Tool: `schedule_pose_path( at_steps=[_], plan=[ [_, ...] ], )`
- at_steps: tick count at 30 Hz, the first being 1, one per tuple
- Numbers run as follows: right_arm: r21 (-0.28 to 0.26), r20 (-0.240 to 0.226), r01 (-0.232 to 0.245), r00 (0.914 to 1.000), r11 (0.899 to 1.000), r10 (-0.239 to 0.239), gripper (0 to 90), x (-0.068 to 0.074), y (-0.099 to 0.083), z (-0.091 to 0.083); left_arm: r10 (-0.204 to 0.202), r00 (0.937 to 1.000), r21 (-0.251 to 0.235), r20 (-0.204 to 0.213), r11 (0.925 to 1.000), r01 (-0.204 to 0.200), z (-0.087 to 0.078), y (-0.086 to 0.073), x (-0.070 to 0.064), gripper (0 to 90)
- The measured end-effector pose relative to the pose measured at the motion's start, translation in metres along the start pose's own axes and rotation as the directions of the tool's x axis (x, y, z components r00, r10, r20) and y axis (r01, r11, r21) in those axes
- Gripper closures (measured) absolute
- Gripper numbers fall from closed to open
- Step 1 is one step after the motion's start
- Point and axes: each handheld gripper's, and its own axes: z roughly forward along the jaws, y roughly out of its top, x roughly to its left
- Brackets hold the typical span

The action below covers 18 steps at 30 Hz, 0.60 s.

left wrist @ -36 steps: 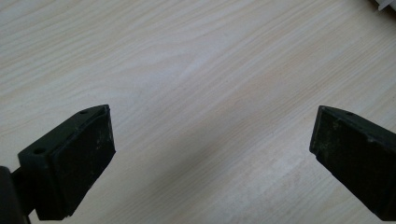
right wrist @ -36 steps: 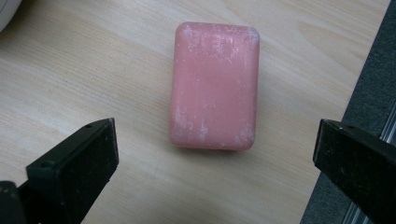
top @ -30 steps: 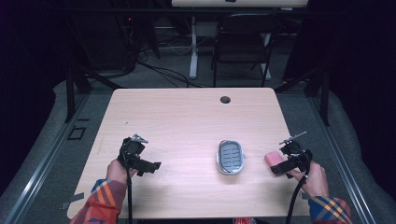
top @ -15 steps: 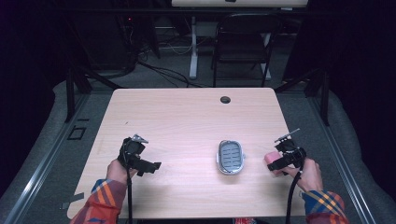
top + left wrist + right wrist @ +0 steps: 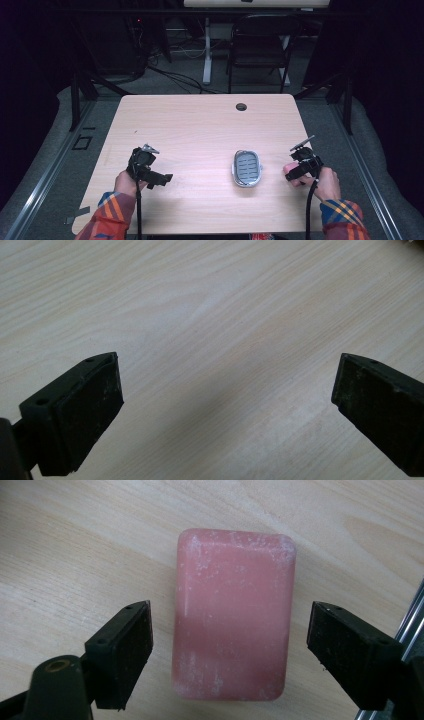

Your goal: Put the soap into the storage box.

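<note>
Soap bar (image 5: 232,615) x1, pink, flat on table (image 5: 200,130) btwn released jaws of R gripper (image 5: 230,645), 3 o'clock of 1 soap dish (image 5: 247,168); L gripper (image 5: 225,405) jaws released, nothing held.

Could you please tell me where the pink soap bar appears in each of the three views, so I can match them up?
High view: the pink soap bar peeks out at the table's right edge, just under the right gripper, right of the grey soap dish.
Right gripper view: it lies flat mid-picture, between the open jaws, touching neither.
Left gripper view: it is not in this picture.
Shared landmark: the light wooden table.
</note>
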Motion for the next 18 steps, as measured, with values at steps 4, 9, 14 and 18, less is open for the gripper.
schedule_pose_path(
  at_steps=[4, 9, 14, 18],
  plan=[
    [0.006, -0.003, -0.004, 1.0, 1.0, 0.004, 22.1, 0.0004, 0.0017, 0.0029, 0.001, 1.0, 0.002, -0.001, 1.0, -0.001, -0.0001, 0.0, 0.0002, 0.0],
    [0.022, -0.004, -0.001, 1.0, 1.0, 0.001, 25.4, 0.0002, 0.0038, 0.0048, -0.001, 1.0, 0.002, -0.002, 1.0, 0.001, 0.0002, 0.0001, 0.0, 0.0],
    [0.031, -0.012, -0.001, 0.9999, 1.0, 0.002, 30.3, -0.0007, 0.0055, 0.0071, 0.0, 1.0, 0.003, -0.002, 1.0, 0.0, 0.0003, 0.0001, 0.0002, 0.0],
    [0.036, -0.014, -0.004, 0.9999, 0.999, 0.004, 33.6, -0.0005, 0.0064, 0.0086, -0.001, 1.0, 0.003, -0.003, 1.0, 0.001, 0.0003, 0.0001, 0.0, 0.0]
  ],
)
